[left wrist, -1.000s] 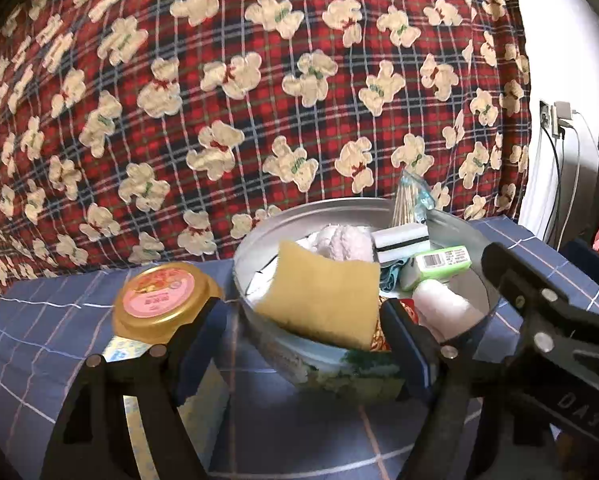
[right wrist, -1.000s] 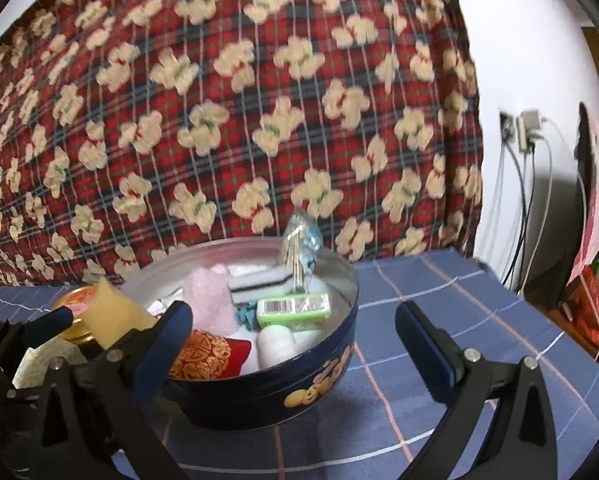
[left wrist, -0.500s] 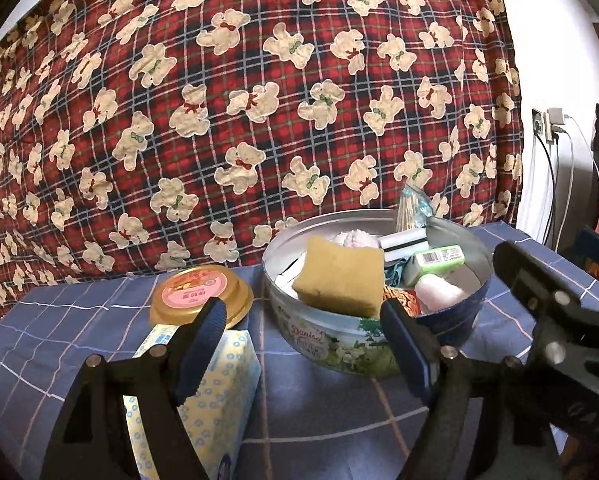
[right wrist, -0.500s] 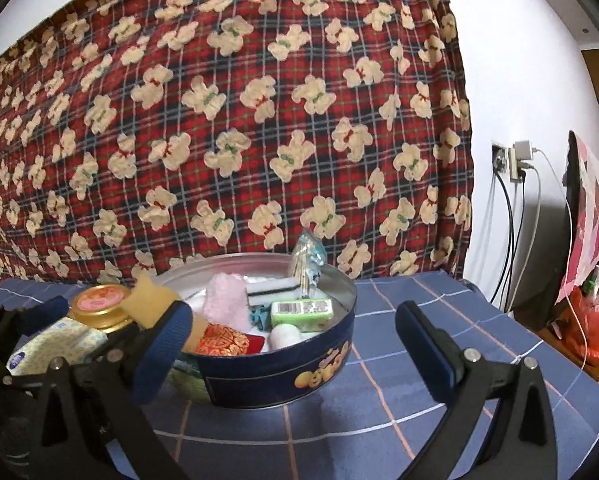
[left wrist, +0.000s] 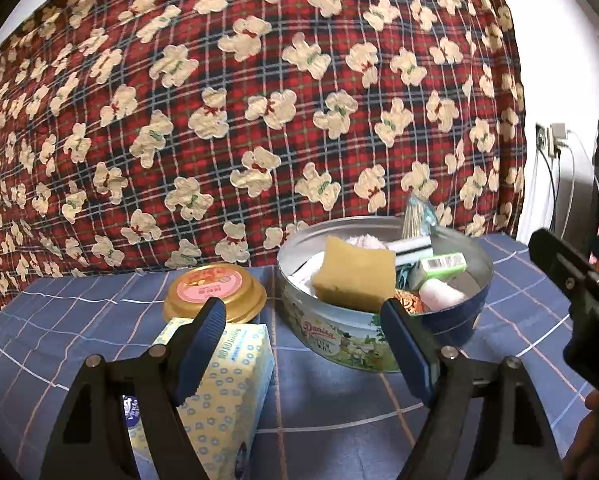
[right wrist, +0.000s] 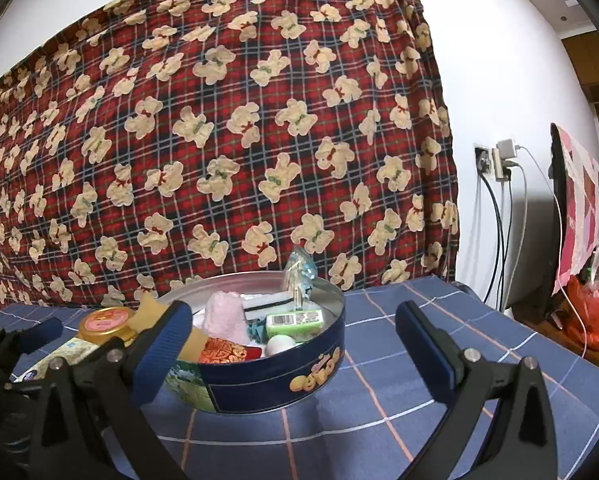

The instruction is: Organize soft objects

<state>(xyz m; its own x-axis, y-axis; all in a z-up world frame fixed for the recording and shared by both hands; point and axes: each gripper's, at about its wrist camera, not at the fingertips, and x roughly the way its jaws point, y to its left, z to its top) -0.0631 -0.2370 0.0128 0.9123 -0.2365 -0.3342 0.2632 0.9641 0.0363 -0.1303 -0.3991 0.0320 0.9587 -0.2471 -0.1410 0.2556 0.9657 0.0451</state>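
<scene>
Lot: round tin (left wrist: pixel 383 344) mid-frame, yellow sponge (left wrist: pixel 355 274) uppermost; left gripper (left wrist: pixel 307 344) and right gripper (right wrist: pixel 291 344) both agape, empty; advise centring wide jaws before squeezing gently.

Both cams ride on the handheld grippers, looking forward along the fingers, low over the blue checked tablecloth (left wrist: pixel 339 400), facing the red bear-print blanket (left wrist: pixel 259 100). Left cam tilts down slightly, close to the round tin (left wrist: pixel 339 340), tissue pack (left wrist: pixel 227 380) right under its fingers. Right cam is nearly level, sits further right, tin (right wrist: pixel 267 380) left of centre, wall socket (right wrist: pixel 495 160) visible. Shared: tin, gold-lidded jar (left wrist: pixel 215 290), blanket, tablecloth.
</scene>
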